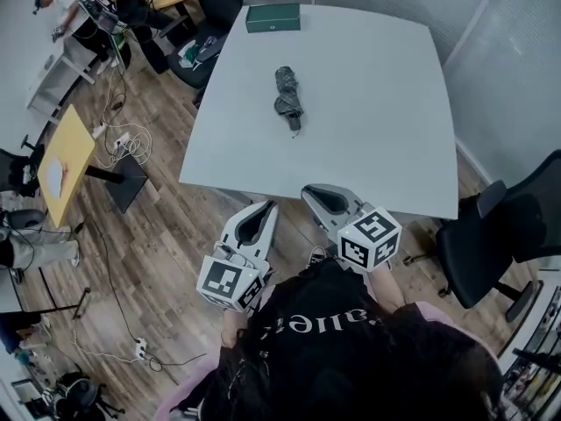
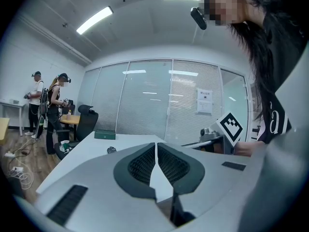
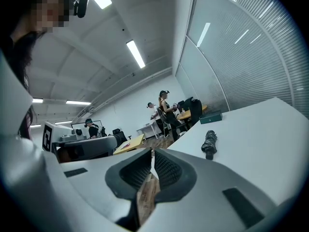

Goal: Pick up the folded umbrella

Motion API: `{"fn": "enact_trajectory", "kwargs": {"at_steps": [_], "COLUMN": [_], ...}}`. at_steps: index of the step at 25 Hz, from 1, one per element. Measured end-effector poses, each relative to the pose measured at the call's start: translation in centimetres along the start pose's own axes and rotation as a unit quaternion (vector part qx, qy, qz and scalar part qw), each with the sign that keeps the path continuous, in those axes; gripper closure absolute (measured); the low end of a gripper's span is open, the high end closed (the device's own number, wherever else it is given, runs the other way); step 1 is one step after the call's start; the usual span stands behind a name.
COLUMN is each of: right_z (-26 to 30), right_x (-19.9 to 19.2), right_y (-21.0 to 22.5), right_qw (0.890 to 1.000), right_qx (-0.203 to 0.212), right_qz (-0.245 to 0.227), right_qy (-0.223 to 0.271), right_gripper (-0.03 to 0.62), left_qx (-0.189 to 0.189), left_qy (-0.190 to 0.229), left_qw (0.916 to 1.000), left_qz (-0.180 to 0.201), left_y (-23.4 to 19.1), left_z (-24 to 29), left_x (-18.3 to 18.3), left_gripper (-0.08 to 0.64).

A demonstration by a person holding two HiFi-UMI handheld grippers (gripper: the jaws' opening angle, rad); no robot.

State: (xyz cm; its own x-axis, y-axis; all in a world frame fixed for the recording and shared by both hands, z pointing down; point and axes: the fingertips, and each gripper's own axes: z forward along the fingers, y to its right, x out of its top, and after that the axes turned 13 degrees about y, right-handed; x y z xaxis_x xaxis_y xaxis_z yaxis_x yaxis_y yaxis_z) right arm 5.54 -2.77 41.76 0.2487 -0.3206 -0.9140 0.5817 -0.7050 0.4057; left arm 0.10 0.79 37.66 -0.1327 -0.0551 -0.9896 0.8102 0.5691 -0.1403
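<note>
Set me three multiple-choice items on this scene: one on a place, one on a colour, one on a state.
1. Where does the folded umbrella lie? A on the floor; B on the white table; C on a chair.
2. The box at the table's far edge is: A red; B yellow; C green.
3. The right gripper has its jaws: A shut, empty; B shut on the umbrella; C wide open.
Answers: B, the head view shows it lying mid-table; C, its top is dark green; A, the pads meet with nothing between them.
</note>
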Motion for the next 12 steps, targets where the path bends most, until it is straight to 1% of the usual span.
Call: {"fn": "enact_trajectory", "kwargs": {"at_steps": [8,12], "right_z": [1.2,2.2], "right_x": [-0.8,-0.8], "right_y": [1.4,1.3], "right_qw": [1.000,1.000], "right_qx": [0.001,0.006], "right_qz": [0.006,0.010], "right_qy": [-0.016,-0.020], "right_gripper": [0.560,0.560], "left_qx": [-0.005,0.004], "left_qy": [-0.011,-0.012], "left_qw": [0.9999,0.9999], "left_qz": [-0.004,-0.005], "left_y": [-0.4,-1.3], "left_z": [1.3,1.5], "left_x": [-1.0,-0.6], "left_gripper": [0.529,0.529]}}
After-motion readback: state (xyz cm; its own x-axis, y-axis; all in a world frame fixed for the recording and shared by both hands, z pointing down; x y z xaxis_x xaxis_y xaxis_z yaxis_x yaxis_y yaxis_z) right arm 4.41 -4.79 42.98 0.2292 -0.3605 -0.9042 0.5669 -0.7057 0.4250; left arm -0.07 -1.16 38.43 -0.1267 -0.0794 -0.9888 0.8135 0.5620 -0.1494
